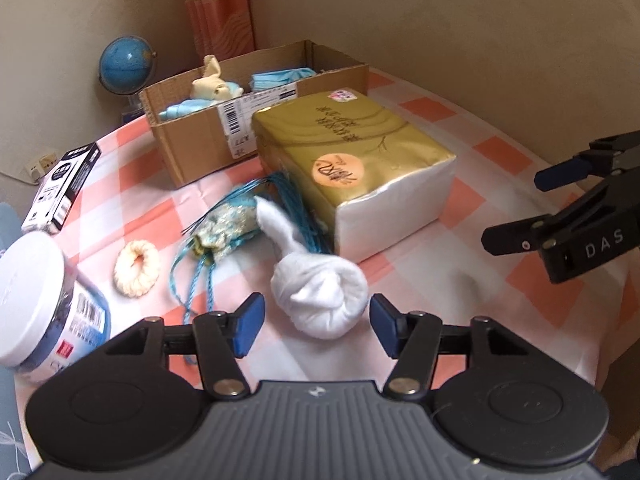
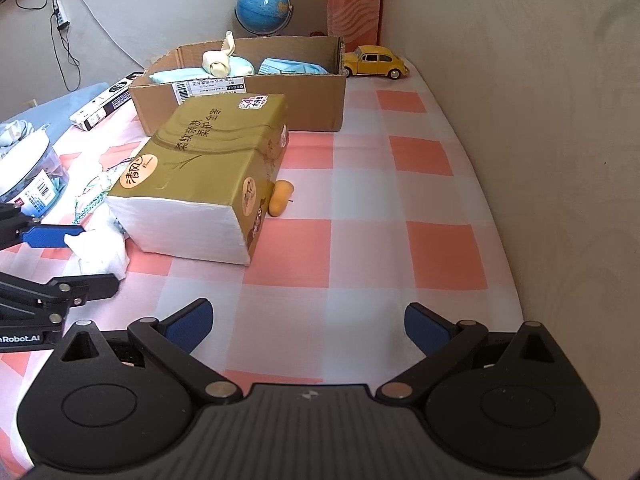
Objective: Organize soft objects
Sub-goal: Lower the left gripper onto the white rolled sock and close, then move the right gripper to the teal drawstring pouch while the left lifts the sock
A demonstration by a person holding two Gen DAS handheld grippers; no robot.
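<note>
A knotted white cloth lies on the checked tablecloth, right between the open fingers of my left gripper; it also shows in the right wrist view. A blue-green tasselled pouch and a cream scrunchie lie to its left. A gold tissue pack stands behind it. The cardboard box at the back holds a cream cloth toy, light blue cloth and blue masks. My right gripper is open and empty over the bare tablecloth.
A white-lidded jar lies at the left, a black-and-white carton behind it. A blue globe and a yellow toy car stand at the back. A small orange toy lies beside the tissue pack. A wall borders the right.
</note>
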